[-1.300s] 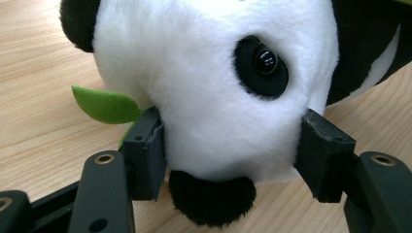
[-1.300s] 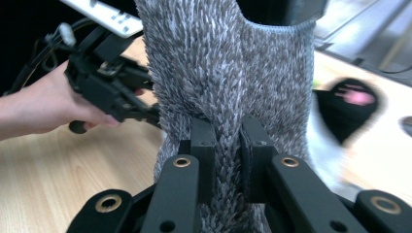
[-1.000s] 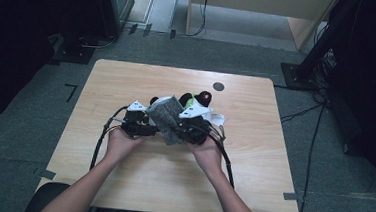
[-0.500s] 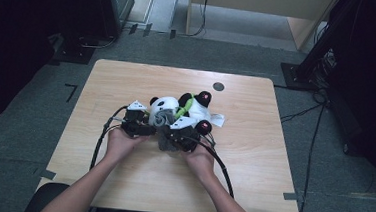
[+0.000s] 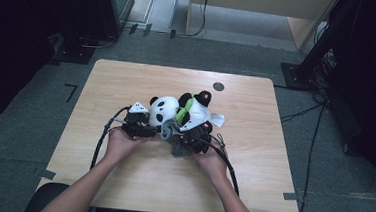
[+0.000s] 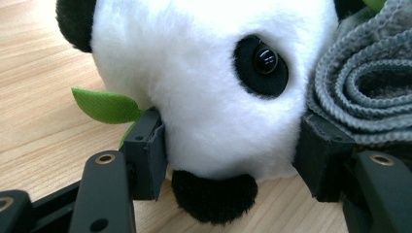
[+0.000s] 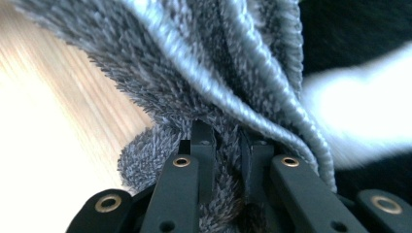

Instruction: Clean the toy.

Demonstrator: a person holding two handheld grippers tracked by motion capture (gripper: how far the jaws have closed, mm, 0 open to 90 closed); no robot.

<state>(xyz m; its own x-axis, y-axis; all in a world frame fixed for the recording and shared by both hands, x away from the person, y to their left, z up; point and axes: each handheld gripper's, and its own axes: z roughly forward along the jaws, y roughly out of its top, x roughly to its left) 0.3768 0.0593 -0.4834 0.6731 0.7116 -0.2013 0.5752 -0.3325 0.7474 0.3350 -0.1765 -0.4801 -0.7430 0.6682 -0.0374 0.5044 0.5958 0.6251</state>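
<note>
Seen from the high view: a wooden table [image 5: 127, 81] with a plush panda [image 5: 164, 110] lying near its centre, head toward 9 o'clock, black ears and legs toward 2 o'clock, a white tag at 3 o'clock of the body. A grey cloth [image 5: 170, 131] bunched at 6 o'clock of the panda, touching it. A small dark disc [image 5: 218, 86] on the tabletop at 1 o'clock of the toy, well apart from it.

Left gripper [image 5: 147, 128] at 8 o'clock of the panda, held in the left hand [image 5: 118, 143], cable looping toward 7 o'clock. In the left gripper view: jaws half spread and pressed into both sides of the panda's white head [image 6: 214, 82], pads denting the fur; a green fabric leaf [image 6: 104, 104] at 9 o'clock of the muzzle; folded grey cloth [image 6: 359, 87] at 3 o'clock, resting against the far jaw.

Right gripper [image 5: 186, 141] at 5 o'clock of the panda, held in the right hand [image 5: 212, 160]. In the right gripper view: jaws [image 7: 226, 145] clamped tight on a fold of the grey cloth [image 7: 194, 63], fabric fanning out toward 12 o'clock, bare wood at 9 o'clock, blurred black and white plush at 3 o'clock.
</note>
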